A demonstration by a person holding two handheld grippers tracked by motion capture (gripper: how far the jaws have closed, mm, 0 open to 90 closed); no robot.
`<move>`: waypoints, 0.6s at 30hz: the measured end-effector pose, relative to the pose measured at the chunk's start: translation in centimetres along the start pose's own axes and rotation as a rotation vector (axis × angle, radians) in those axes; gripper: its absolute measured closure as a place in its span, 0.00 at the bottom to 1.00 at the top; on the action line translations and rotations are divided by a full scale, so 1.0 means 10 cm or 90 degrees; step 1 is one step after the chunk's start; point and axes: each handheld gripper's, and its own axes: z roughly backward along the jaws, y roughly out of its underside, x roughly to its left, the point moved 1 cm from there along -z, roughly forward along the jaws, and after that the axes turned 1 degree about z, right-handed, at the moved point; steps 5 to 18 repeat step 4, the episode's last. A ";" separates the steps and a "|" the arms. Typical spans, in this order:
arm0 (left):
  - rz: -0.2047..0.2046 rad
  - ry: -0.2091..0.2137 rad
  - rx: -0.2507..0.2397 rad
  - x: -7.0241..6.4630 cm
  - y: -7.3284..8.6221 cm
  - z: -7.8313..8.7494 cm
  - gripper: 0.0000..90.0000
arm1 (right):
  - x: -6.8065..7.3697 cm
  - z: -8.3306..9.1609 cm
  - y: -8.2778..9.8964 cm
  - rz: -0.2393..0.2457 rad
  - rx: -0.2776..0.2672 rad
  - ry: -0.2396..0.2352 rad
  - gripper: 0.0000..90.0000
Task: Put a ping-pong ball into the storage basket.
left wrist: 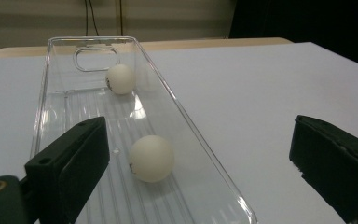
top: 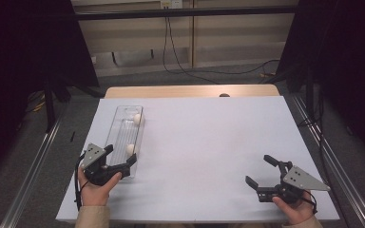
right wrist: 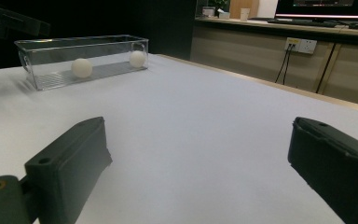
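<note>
High view first: our left tool (top: 115, 161) sits at the near end of the clear tray (top: 119, 124), jaws spread wide and empty, one jaw over the tray's near end, the other outside its right wall. We judge this straddle is a line-up on the near ball (top: 131, 148), which lies inside the tray against that right wall. In the left gripper view the same ball (left wrist: 151, 158) rests on the ribbed floor between the two jaws but ahead of them, not touched. The far ball (left wrist: 120, 79) lies near the tray's far end, below the handle cutout (left wrist: 95, 58), well apart from the first.

Our right tool (top: 265, 175) is at the near right of the table (top: 209, 142), jaws equally wide, holding nothing, well apart from the tray. It points left toward it; the right gripper view looks across bare white sheet to the tray (right wrist: 81, 59) in the distance. We read it as parked, leaving room for the left hand (top: 97, 190) to work.

The tray lies lengthwise, near to far, at the table's left side, so its open top faces the left tool.
</note>
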 end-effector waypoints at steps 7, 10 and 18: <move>-0.011 -0.006 -0.008 -0.01 0.01 0.01 0.05 | 0.00 -0.02 0.01 0.000 0.004 -0.001 0.05; -0.011 -0.006 -0.008 -0.01 0.01 0.01 0.05 | 0.00 -0.02 0.01 0.000 0.004 -0.001 0.05; -0.011 -0.006 -0.008 -0.01 0.01 0.01 0.05 | 0.00 -0.02 0.01 0.000 0.004 -0.001 0.05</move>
